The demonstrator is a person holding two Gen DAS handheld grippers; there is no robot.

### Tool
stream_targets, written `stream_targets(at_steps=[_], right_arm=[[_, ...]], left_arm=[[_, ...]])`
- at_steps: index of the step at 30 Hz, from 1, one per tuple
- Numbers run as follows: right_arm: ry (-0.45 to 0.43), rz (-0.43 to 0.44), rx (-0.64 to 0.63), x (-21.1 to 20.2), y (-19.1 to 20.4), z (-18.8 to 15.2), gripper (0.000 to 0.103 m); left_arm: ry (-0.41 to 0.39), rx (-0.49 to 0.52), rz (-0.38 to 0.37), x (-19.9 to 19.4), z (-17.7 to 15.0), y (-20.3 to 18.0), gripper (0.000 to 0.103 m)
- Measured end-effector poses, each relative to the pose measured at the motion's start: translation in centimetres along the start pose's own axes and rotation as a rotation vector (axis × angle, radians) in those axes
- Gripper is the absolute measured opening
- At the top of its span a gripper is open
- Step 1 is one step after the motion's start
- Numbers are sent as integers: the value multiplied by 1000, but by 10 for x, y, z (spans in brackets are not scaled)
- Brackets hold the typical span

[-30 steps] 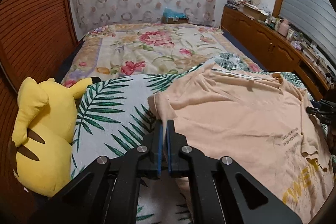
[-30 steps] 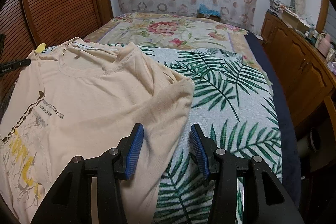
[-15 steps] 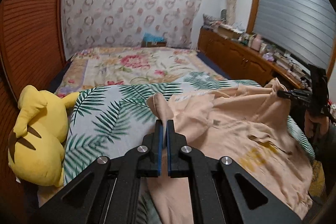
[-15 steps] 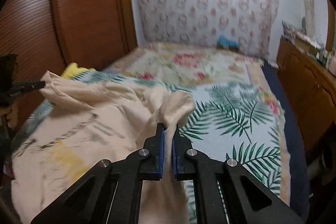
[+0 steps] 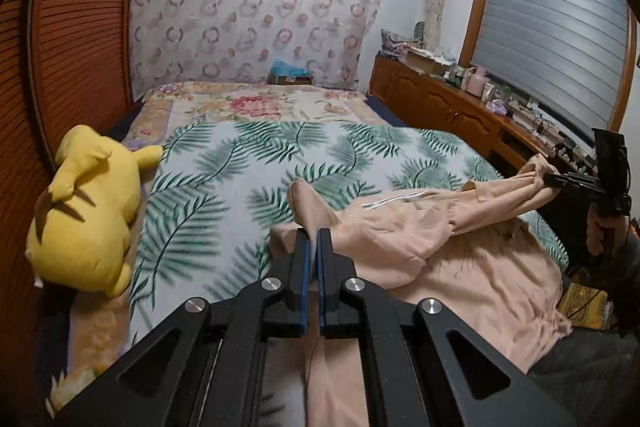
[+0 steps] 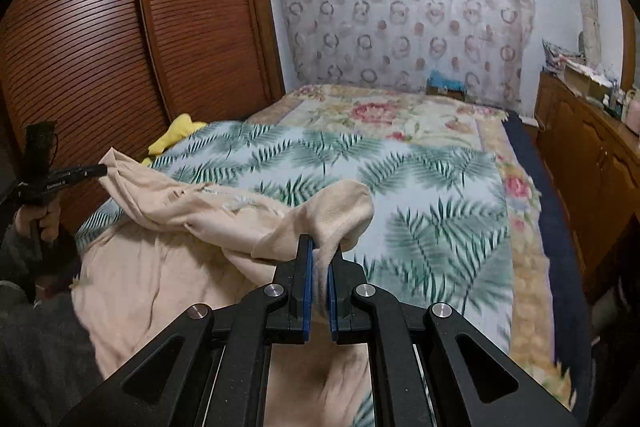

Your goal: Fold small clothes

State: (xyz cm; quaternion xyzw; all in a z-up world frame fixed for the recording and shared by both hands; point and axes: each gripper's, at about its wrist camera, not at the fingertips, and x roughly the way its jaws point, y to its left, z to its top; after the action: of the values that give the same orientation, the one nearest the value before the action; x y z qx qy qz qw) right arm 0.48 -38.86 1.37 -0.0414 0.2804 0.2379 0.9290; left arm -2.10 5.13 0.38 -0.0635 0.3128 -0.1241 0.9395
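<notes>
Left gripper (image 5: 313, 233): jaws closed down to a thin slit, pinching a fold of the peach T-shirt (image 5: 400, 239). Cloth runs between the blue pads and hangs below them toward the camera; a rounded tip of fabric pokes up just past the fingertips.

Right gripper (image 6: 319, 243): jaws likewise pressed together on a second bunch of the same shirt, a rounded lobe of cloth standing just ahead of and right of the tips. In the left wrist view this gripper (image 5: 560, 181) sits far to the right, its tips buried in a gathered corner of the shirt, held in a hand (image 5: 600, 235). In the right wrist view the left gripper (image 6: 94, 171) is at far left, also gripped by a hand (image 6: 42, 219).

Shirt position: stretched between the 2 grippers, upper edge lifted off the bed, body sagging in a slack band and trailing down toward the near edge of the bed.

Beyond the tips: green palm-leaf blanket (image 5: 280, 163) under the shirt. Left of the left gripper, a yellow plush toy (image 5: 86, 211) lies on the bed edge. Further out, floral bedspread (image 5: 256, 105), then patterned curtain (image 5: 256, 11) on the far wall. Right of the bed, a wooden cabinet (image 5: 440, 103).
</notes>
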Motion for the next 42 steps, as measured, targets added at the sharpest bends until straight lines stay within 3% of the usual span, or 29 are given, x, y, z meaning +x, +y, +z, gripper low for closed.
stream_targets(at_steps=[7, 10, 11, 13, 17, 19, 21, 25, 32, 42], right_arm=[[136, 0, 17, 6, 7, -16, 6], [142, -14, 22, 10, 3, -12, 9], [137, -26, 19, 8, 2, -8, 11], [116, -47, 15, 4, 1, 0, 18], [66, -71, 12, -6, -7, 18, 32], [53, -92, 10, -8, -11, 21, 47], [53, -104, 19, -2, -18, 23, 48], [98, -158, 48, 21, -36, 20, 48], [160, -109, 74, 52, -34, 22, 48], [213, -69, 54, 61, -35, 13, 48]], left_arm=[[93, 15, 49, 12, -26, -1, 4], [112, 43, 75, 17, -28, -2, 7], [108, 46, 75, 17, -27, -2, 11], [93, 41, 64, 15, -22, -1, 39], [68, 54, 64, 16, -7, 2, 51], [66, 58, 61, 22, 1, 6, 65], [75, 63, 57, 33, 10, 11, 69], [104, 62, 70, 60, 22, 23, 70], [218, 48, 79, 108, 19, 41, 70], [284, 91, 39, 118, 1, 28, 70]])
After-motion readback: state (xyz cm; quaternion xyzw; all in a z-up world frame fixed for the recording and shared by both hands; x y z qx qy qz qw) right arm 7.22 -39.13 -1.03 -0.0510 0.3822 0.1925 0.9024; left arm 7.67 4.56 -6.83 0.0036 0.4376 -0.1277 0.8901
